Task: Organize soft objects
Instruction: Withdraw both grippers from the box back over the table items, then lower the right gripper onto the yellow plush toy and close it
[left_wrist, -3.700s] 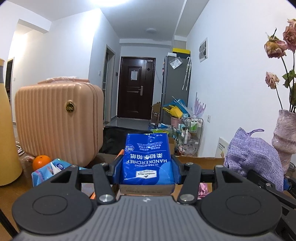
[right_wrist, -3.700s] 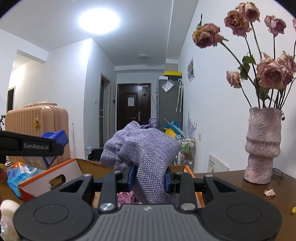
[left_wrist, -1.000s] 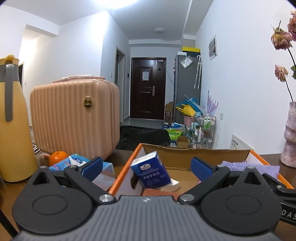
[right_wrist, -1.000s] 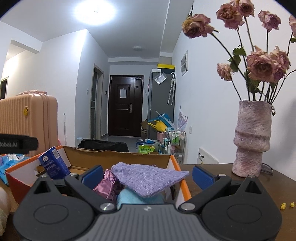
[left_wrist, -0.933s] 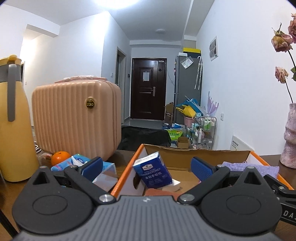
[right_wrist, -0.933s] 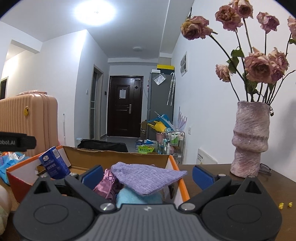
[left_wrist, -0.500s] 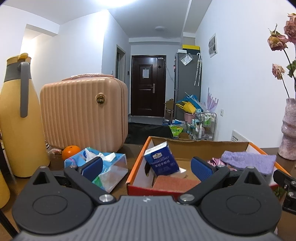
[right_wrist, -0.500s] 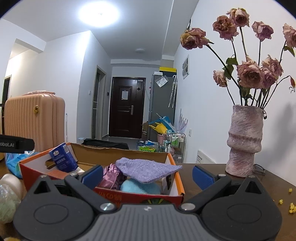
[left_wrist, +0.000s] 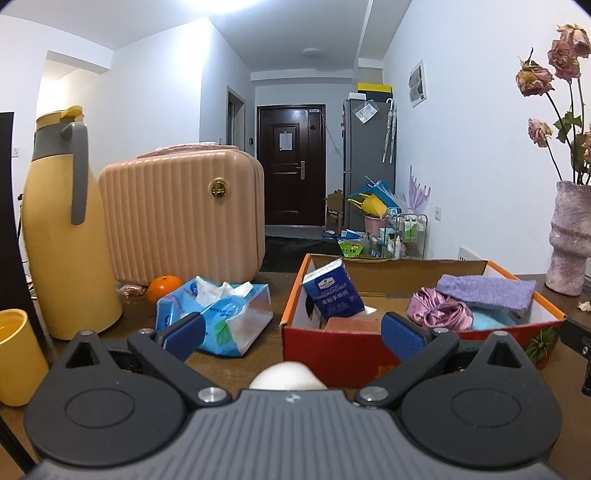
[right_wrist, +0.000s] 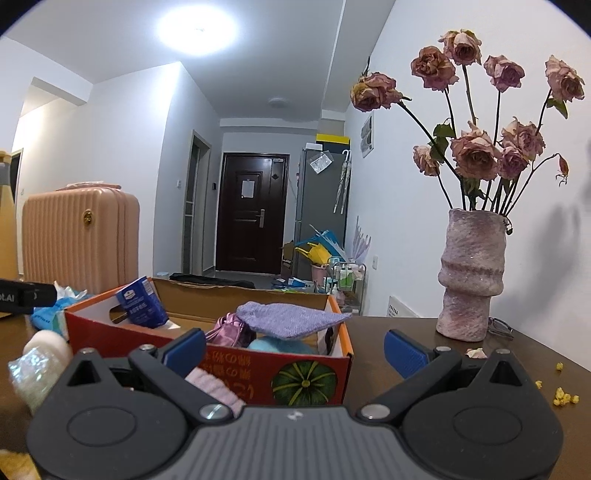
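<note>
Both tools (left_wrist: 293, 334) (right_wrist: 295, 350) back, purple pouch (right_wrist: 291, 319) flat atop box (right_wrist: 295, 373).

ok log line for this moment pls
left hand-held gripper open | right hand-held gripper open | blue tissue pack, purple knit pouch in orange cardboard box

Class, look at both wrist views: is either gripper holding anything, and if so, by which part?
Nothing is held. The left gripper and right gripper are both open and empty, in front of the cardboard box.
</note>
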